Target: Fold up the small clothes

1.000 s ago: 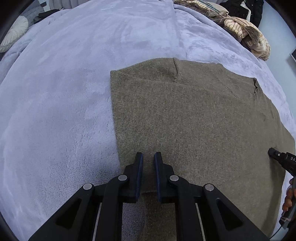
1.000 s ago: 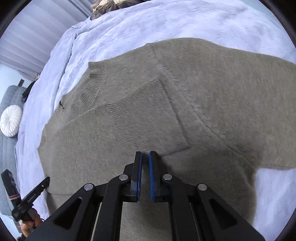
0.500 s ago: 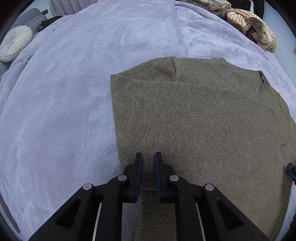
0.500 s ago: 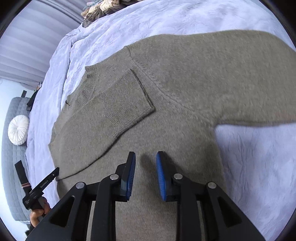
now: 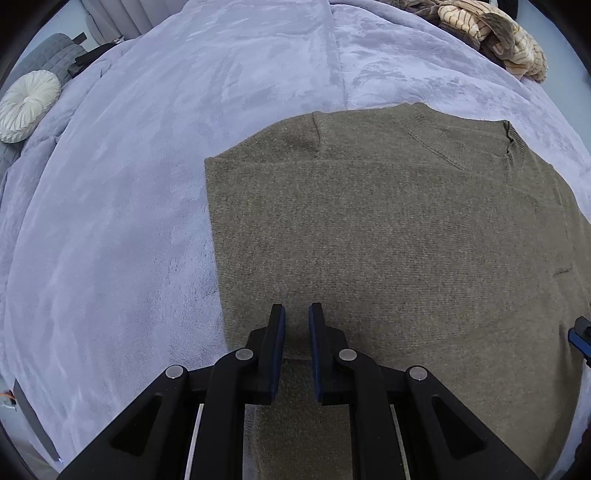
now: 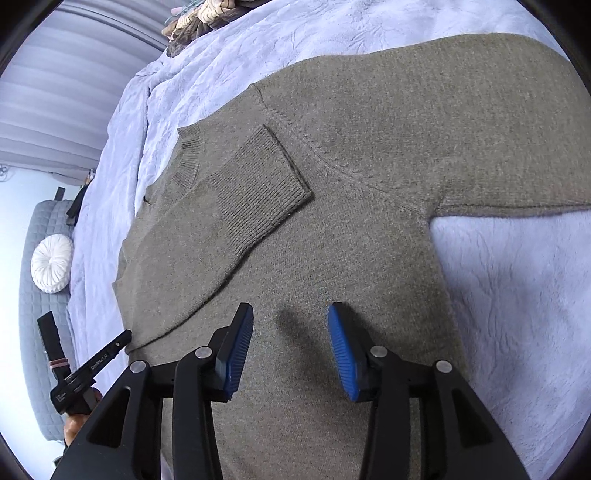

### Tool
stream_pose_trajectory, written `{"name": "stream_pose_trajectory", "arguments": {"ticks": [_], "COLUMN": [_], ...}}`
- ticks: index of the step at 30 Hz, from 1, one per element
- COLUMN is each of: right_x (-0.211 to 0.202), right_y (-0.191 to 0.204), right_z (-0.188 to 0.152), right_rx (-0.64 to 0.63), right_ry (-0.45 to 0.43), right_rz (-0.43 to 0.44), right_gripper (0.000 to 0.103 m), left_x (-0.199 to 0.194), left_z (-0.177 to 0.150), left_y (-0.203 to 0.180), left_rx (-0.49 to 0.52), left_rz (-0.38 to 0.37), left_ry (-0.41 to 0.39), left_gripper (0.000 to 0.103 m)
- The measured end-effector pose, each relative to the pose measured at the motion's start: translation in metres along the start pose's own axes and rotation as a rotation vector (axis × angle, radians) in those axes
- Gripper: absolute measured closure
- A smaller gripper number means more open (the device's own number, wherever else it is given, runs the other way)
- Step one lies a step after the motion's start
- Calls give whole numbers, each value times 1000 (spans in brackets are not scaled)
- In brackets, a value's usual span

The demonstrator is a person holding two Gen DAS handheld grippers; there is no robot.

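Note:
An olive-brown knit sweater [image 5: 388,236] lies flat on a lavender plush blanket [image 5: 129,221]. In the right wrist view the sweater [image 6: 369,240] has one sleeve folded across its chest, the ribbed cuff [image 6: 266,177] near the collar; the other sleeve [image 6: 498,129] stretches out to the right. My left gripper [image 5: 296,310] is nearly shut with a narrow gap, holding nothing, over the sweater's near left edge. My right gripper [image 6: 290,314] is open and empty above the sweater's body.
A pile of striped clothes [image 5: 495,33] lies at the blanket's far right edge. A round white cushion [image 5: 27,107] sits on a grey quilted seat at the left. The left gripper's handle [image 6: 88,369] shows at the lower left of the right wrist view.
My right gripper let go of the folded sleeve, opened wide and drew back over the sweater's body. The left gripper stayed nearly shut and lifted back a little.

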State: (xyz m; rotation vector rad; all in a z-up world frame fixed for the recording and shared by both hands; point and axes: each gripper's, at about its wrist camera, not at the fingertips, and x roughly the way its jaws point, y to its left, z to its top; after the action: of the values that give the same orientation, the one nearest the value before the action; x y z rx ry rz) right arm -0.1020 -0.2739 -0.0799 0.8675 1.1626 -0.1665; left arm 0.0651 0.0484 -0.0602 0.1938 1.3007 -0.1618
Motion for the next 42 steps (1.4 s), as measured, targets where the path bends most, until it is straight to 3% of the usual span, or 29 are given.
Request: {"name": "stream_pose_trajectory", "arguments": {"ticks": [6,7,8,9,11,19,23,26,32,37,42], "right_x": [-6,-7,-9,-11,-14,-24,-34,-49,-99,-152,-175], "right_y": [-9,-11,-13,-15,-19,-34,-46,-62,-132,-203,-251], "right_z": [-4,-5,-6,-7,-8,-12,-12,-8,0,5,22], "right_rx": [38,45,49,52,58,77,94,115,269,452,585], "right_ry": [-6,-8,-9,-9,-9,-8,-23,-53,-187,-373,-480], "right_rz": [45,55,63,65,73,111,134,135,92,34,35], "right_gripper": [48,47,46,46,46,38,34,34,34,34,34], "left_x": [-4,-4,-4,-6,-12,-12,-8,-11,-26,-32,-38], "left_z": [-1,-2,-2,-2,-4,-11,-23,-28,-33,-31,-28], "left_y": [-24,-31,-36,-42,-55,-108,-114,-134,-179,-207,-235], "left_rx": [43,53,58,57,84,165,176,199,248,258,239], "left_rz": [-13,-15,-20,-16,-13,4,-49,-77,-157,-222,-259], "left_ry": [9,9,11,9,-30,-9,79,69,27,12,14], "left_gripper": [89,74,22,0,1,1,1,1,1,1,1]}}
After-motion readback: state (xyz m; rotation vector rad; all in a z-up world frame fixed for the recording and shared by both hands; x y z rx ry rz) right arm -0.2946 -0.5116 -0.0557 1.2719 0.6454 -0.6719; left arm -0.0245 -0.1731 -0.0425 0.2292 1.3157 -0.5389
